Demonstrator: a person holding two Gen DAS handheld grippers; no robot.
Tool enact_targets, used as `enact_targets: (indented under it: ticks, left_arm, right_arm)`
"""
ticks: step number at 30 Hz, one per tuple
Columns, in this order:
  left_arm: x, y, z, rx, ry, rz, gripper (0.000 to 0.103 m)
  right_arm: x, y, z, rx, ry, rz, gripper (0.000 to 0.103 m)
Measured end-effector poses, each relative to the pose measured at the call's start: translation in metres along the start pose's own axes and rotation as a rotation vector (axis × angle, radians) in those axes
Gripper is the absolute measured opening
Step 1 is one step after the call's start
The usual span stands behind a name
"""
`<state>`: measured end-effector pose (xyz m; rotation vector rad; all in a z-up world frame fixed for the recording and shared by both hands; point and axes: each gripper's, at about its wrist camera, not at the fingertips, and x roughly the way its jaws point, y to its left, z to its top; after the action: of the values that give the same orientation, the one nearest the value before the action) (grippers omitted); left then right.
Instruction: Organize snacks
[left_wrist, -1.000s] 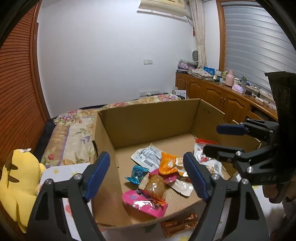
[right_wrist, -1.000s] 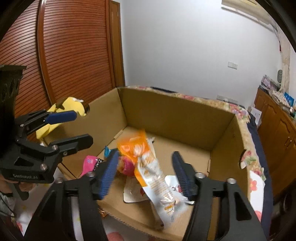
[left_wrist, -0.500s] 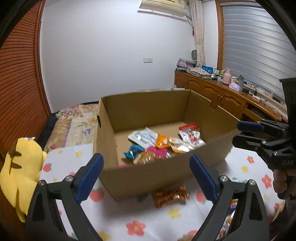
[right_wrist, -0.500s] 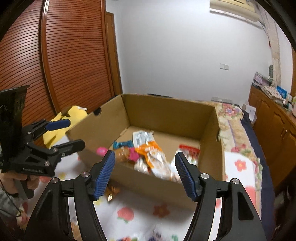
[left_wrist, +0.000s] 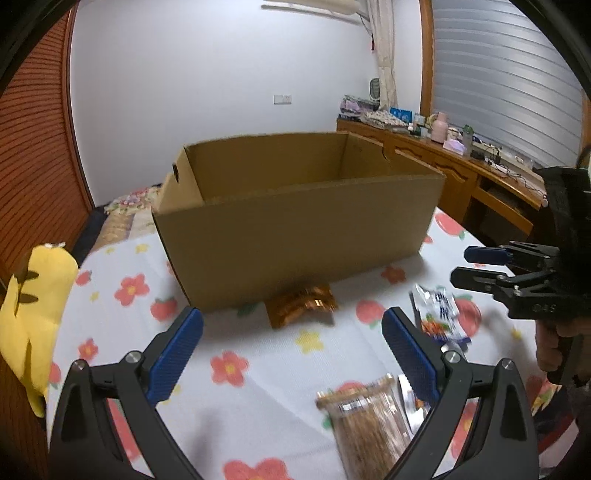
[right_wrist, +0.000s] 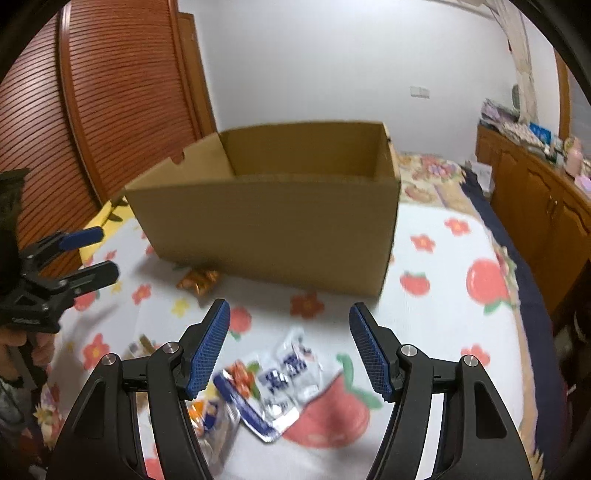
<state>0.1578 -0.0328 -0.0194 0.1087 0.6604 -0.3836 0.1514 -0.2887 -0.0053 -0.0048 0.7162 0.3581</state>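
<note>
**Snacks lie loose in front of the box**

A white and blue snack packet (right_wrist: 284, 384) lies on the flowered cloth (right_wrist: 436, 332) between the right tongs (right_wrist: 290, 349), which stand spread and empty. At its 11 o'clock an orange foil packet (right_wrist: 199, 280) touches the cardboard box (right_wrist: 266, 229). The left tongs (left_wrist: 291, 354) have just been opening (nothing between them); a brown snack pack (left_wrist: 369, 424) lies at their 5 o'clock. A yellow plush (left_wrist: 26, 317) sits at the far left.
</note>
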Motion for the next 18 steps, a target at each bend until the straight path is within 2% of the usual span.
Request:
enact_targets:
  ticks: [8, 18]
  left_arm:
    - [0.002, -0.016, -0.028, 0.006, 0.066, -0.028, 0.098]
    - [0.007, -0.021, -0.050, -0.015, 0.134, -0.042, 0.098]
  right_arm:
    - [0.010, -0.006, -0.028, 0.038, 0.051, -0.005, 0.069]
    - [0.016, -0.001, -0.038, 0.047, 0.073, 0.004, 0.069]
